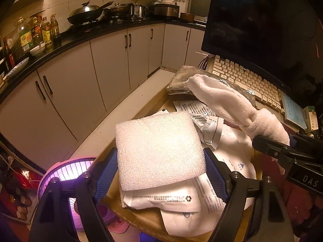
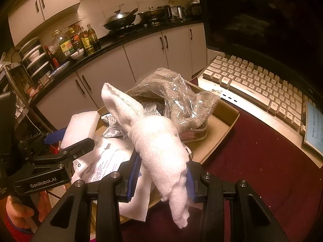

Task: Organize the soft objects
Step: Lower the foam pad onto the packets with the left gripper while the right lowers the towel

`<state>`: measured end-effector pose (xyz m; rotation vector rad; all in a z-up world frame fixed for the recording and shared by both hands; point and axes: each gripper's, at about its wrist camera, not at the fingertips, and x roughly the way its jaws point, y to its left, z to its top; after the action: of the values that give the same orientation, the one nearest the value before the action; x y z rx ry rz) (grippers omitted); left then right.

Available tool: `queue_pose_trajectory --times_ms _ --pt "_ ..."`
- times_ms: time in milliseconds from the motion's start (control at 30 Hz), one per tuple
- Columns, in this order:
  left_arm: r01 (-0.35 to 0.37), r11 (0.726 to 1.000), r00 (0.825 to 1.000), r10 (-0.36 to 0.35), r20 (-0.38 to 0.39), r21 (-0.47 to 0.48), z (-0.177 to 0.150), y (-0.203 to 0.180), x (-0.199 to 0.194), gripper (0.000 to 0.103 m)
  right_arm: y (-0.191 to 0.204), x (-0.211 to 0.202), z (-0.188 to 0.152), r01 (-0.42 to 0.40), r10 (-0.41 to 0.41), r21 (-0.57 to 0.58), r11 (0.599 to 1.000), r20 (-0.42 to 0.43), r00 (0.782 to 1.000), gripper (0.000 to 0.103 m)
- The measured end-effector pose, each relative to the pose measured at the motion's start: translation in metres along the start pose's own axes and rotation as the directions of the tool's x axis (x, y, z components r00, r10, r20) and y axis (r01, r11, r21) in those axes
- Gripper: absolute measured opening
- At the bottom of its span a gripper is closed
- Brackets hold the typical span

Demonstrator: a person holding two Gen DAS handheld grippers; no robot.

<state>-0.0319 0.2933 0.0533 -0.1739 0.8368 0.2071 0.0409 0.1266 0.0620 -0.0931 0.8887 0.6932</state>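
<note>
My left gripper (image 1: 160,171) is shut on a white foam pad (image 1: 158,149) and holds it over a cardboard box (image 1: 139,219). The pad also shows in the right wrist view (image 2: 80,127). My right gripper (image 2: 162,179) is shut on a knotted white towel (image 2: 159,139), which sticks out over the box; the towel also shows in the left wrist view (image 1: 232,102). White plastic mailer bags (image 1: 226,177) lie in the box. A grey cloth in a clear plastic bag (image 2: 173,98) lies at the box's far end.
The box (image 2: 226,121) sits on a dark red table (image 2: 252,161). A beige keyboard (image 2: 258,84) and a dark monitor (image 2: 262,16) stand to the right. A pink lit heater (image 1: 66,173) stands on the floor at left. Kitchen cabinets (image 1: 109,64) are behind.
</note>
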Motion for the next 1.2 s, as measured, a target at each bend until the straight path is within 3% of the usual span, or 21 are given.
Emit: queue_pose_trajectory --times_ms 733,1200 --pt "-0.006 1.000 0.999 0.006 -0.037 0.012 0.004 0.004 0.021 0.081 -0.010 0.038 0.006 0.034 -0.034 0.014 0.999 -0.041 0.999 0.043" --pt "-0.008 1.000 0.999 0.009 -0.038 0.022 0.005 0.000 0.021 0.081 -0.016 0.039 0.002 0.049 -0.048 0.027 0.998 -0.040 0.998 0.044"
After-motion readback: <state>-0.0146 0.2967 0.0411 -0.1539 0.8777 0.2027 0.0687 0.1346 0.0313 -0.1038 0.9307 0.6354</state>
